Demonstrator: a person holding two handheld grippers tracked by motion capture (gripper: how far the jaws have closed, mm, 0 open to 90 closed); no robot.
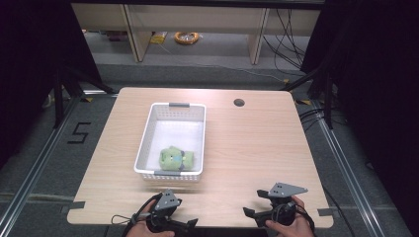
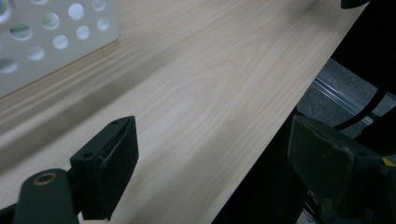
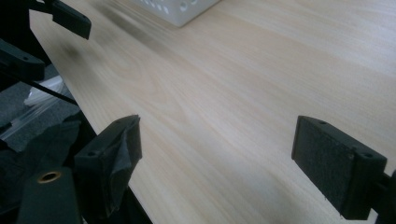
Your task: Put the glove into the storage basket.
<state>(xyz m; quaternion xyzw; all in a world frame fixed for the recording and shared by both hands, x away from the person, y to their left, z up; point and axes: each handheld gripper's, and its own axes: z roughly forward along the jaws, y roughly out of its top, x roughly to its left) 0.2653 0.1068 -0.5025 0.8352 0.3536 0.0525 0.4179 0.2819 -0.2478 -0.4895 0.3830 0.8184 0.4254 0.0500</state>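
Note:
A white perforated basket point(image 1: 145, 136) stands on the wooden table point(image 1: 257, 148), left of its middle. A green soft toy point(image 1: 175, 159) lies in the basket's near end. My left gripper point(image 1: 180, 216) hovers at the table's front edge, below the basket and pointing right. It is open, and its jaws point(image 2: 212, 140) hold nothing. The basket's wall point(image 2: 51, 42) is at the upper left of the left gripper view. My right gripper point(image 1: 254, 202) sits at the front right, pointing left. It is also open, with only bare wood between its jaws point(image 3: 217, 135).
A round cable hole point(image 1: 239, 102) is near the table's far edge. Grey tape tabs point(image 1: 76, 205) mark the front corners. Behind the table stand shelf legs and a yellow cable coil point(image 1: 187, 37) on the floor. The basket's corner point(image 3: 180, 9) and the left gripper's jaw point(image 3: 70, 18) appear in the right gripper view.

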